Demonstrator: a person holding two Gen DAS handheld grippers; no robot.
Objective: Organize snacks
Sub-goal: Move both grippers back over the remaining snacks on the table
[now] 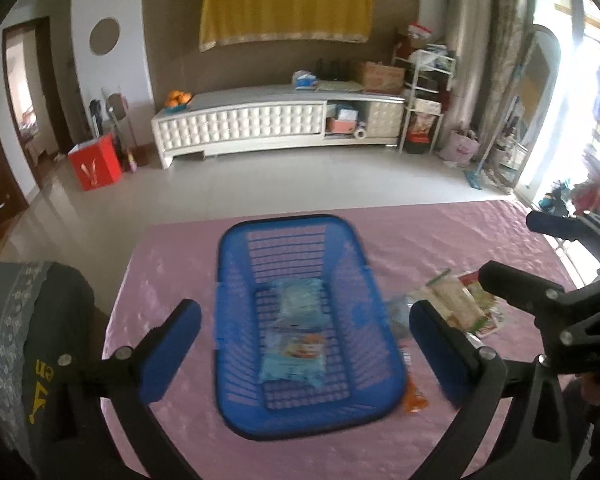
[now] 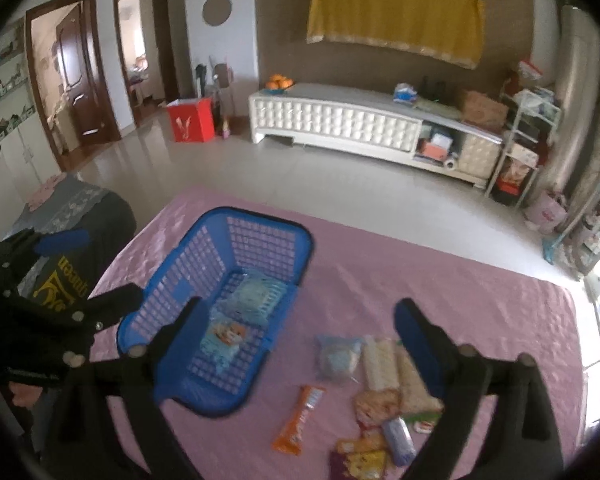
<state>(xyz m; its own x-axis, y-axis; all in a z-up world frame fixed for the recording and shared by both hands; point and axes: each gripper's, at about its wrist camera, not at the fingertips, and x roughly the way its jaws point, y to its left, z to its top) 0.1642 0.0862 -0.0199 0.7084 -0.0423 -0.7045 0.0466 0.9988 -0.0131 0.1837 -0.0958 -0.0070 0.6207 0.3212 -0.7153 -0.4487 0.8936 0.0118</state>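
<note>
Both hand-held grippers hung wide open, holding nothing. One, the left hand-held gripper (image 1: 305, 346), was over the blue basket (image 1: 236, 280) on the pink worktop (image 1: 440, 240). Two packs (image 1: 294, 352) lay inside the basket. Its partner, the right hand-held gripper (image 2: 296, 334), was above the loose snacks (image 2: 380, 400) beside the basket.

left gripper (image 1: 306, 350): jaws spread wide | right gripper (image 2: 296, 346): jaws spread wide
</note>
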